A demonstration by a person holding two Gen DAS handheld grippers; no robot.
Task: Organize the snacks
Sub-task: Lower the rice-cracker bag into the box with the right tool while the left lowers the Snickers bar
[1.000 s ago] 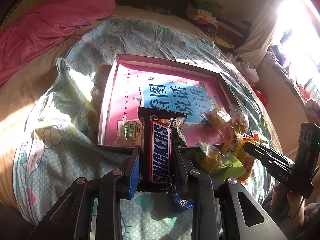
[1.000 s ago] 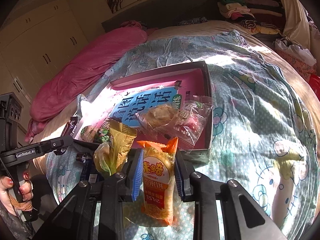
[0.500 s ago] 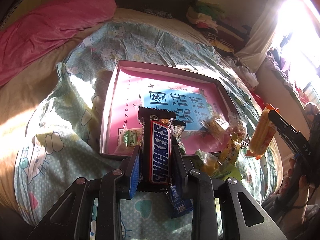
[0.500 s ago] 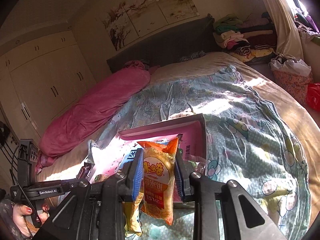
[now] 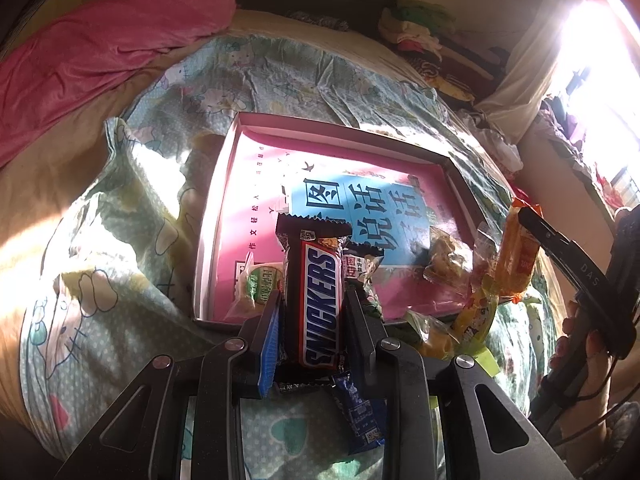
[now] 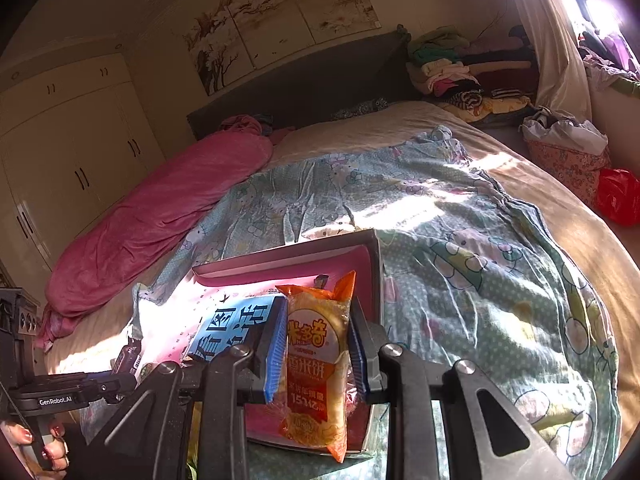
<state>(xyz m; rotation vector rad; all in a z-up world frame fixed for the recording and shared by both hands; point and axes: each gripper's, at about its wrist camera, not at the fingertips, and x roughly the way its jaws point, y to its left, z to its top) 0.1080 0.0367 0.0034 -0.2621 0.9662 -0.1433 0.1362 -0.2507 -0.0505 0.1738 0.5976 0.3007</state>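
My left gripper (image 5: 312, 320) is shut on a Snickers bar (image 5: 320, 300) and holds it above the near edge of a pink box lid (image 5: 224, 216) lying on the bed. My right gripper (image 6: 316, 340) is shut on an orange rice-cracker packet (image 6: 316, 364) and holds it above the box (image 6: 372, 248); it also shows in the left wrist view (image 5: 516, 252) at the box's right edge. Inside the box lie a green round snack (image 5: 260, 284) and a clear-wrapped pastry (image 5: 444, 256). Yellow-green packets (image 5: 468, 328) and a blue candy (image 5: 360, 412) lie on the quilt.
The box sits on a Hello Kitty quilt (image 6: 460, 248). A pink duvet (image 6: 160, 216) lies along the left. Piled clothes (image 6: 460, 72) sit by the headboard, a red bag (image 6: 618, 196) on the floor at right. The left gripper's handle (image 6: 52, 396) shows at lower left.
My right gripper lifted the orange packet off the quilt and carried it up over the box's right side. The left gripper kept the Snickers bar and rose slightly.
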